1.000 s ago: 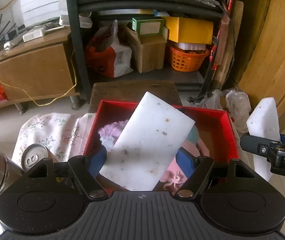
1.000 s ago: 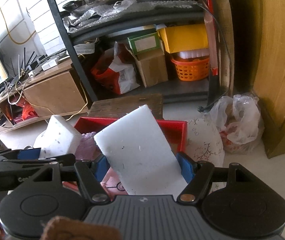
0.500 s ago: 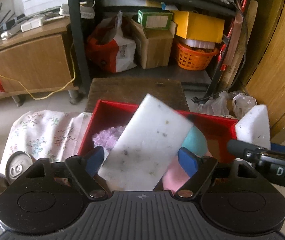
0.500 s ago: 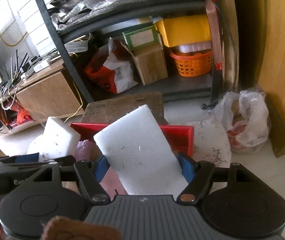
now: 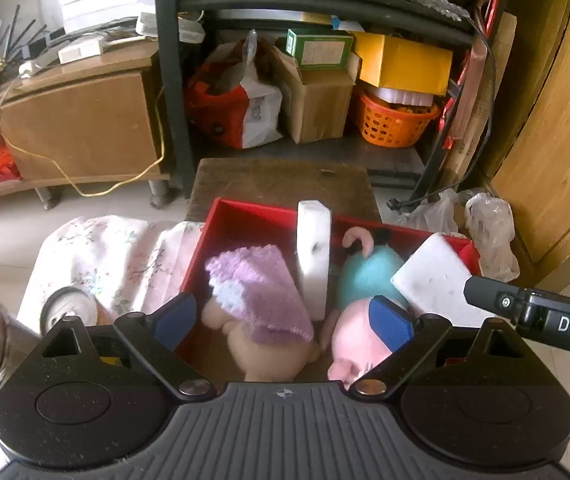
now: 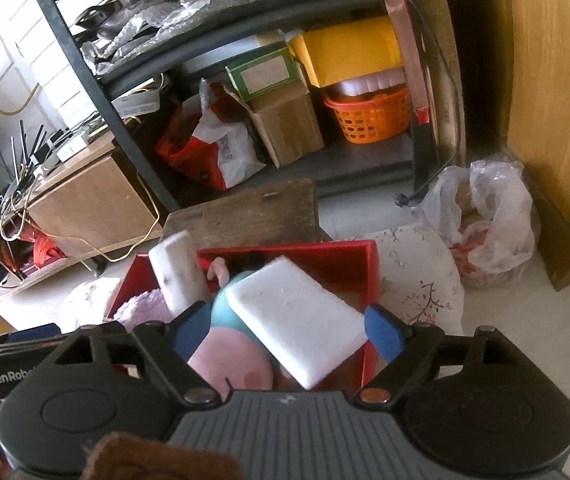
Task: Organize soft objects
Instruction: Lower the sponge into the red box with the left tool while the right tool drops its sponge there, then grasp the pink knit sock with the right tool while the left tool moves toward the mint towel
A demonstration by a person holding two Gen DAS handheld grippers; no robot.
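Left wrist view: red box (image 5: 245, 216) is seen on the floral cloth (image 5: 105, 252), with plush toys inside. One white foam block (image 5: 313, 256) stands upright in it, free of the spread left gripper (image 5: 283, 316). Another foam block (image 6: 297, 320) lies tilted between the parted right gripper (image 6: 285, 330) fingers, contact undetermined

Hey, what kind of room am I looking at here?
Probably a lived-in home storage corner: a dark metal shelf crammed with cardboard boxes and an orange basket, beside a wooden cabinet trailing cables.
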